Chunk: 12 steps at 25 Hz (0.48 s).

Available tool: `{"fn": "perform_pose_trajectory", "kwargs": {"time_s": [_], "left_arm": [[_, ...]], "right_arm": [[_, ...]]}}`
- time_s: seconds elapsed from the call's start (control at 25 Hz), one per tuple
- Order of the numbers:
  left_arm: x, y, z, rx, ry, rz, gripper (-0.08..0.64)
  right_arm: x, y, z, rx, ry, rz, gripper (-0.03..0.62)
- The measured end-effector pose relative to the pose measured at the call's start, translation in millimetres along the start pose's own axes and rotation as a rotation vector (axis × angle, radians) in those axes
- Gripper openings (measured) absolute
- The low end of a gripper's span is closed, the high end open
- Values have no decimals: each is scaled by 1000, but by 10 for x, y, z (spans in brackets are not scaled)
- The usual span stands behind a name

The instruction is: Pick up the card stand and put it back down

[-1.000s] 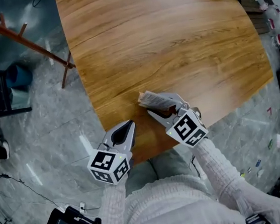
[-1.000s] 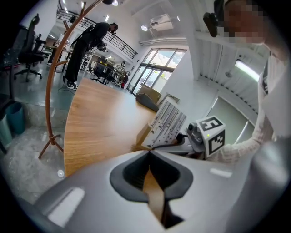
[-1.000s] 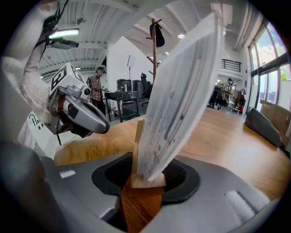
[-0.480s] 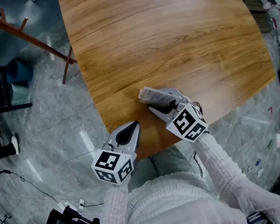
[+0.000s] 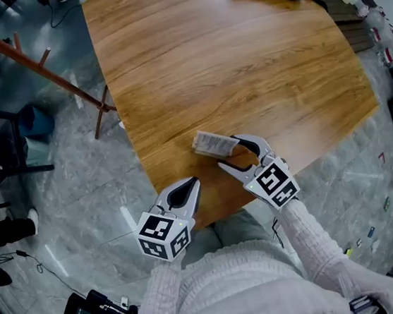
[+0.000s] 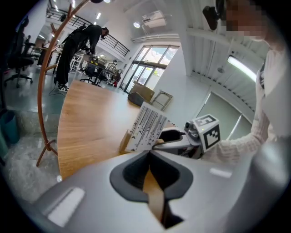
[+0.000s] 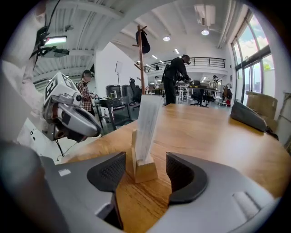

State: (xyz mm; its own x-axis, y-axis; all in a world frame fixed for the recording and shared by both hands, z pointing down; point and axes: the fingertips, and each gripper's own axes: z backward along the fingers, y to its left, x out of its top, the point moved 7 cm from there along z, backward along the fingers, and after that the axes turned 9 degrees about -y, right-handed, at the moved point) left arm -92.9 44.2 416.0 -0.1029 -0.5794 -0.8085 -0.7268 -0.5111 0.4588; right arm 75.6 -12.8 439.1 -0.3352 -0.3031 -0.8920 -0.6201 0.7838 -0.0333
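Card stand [image 5: 213,143], a small wooden block with a printed card upright in its slot, stands on the wooden worktop [image 5: 227,56], and the worktop's near edge runs close by the stand on the person's side. The right gripper [image 5: 228,152] lies low just beside the stand, its jaws to either side of the block. In the right gripper view the card stand [image 7: 145,169] sits between the two dark pads with bare wood showing on both sides, so neither pad touches it; the jaws are opening and stand wide. The left gripper [image 5: 189,183] is to the left of the stand and nearer the person, about over the worktop's edge. Its jaws are pressed together with nothing in them, and it points toward the card stand [image 6: 146,127].
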Motion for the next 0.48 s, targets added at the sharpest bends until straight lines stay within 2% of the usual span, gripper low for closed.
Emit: {"fn": "perform_pose_trajectory", "kwargs": {"time_s": [0.12, 0.28, 0.48], "left_arm": [[134, -103, -6, -24, -6, -50, 8], [227, -254, 17, -46, -1, -112, 8], [289, -376, 68, -66, -3, -151, 8]], "right_arm": [[94, 47, 278, -30, -22, -2, 265], [281, 227, 580, -26, -62, -1, 240], [460, 466, 738, -5, -138, -12, 134]]}}
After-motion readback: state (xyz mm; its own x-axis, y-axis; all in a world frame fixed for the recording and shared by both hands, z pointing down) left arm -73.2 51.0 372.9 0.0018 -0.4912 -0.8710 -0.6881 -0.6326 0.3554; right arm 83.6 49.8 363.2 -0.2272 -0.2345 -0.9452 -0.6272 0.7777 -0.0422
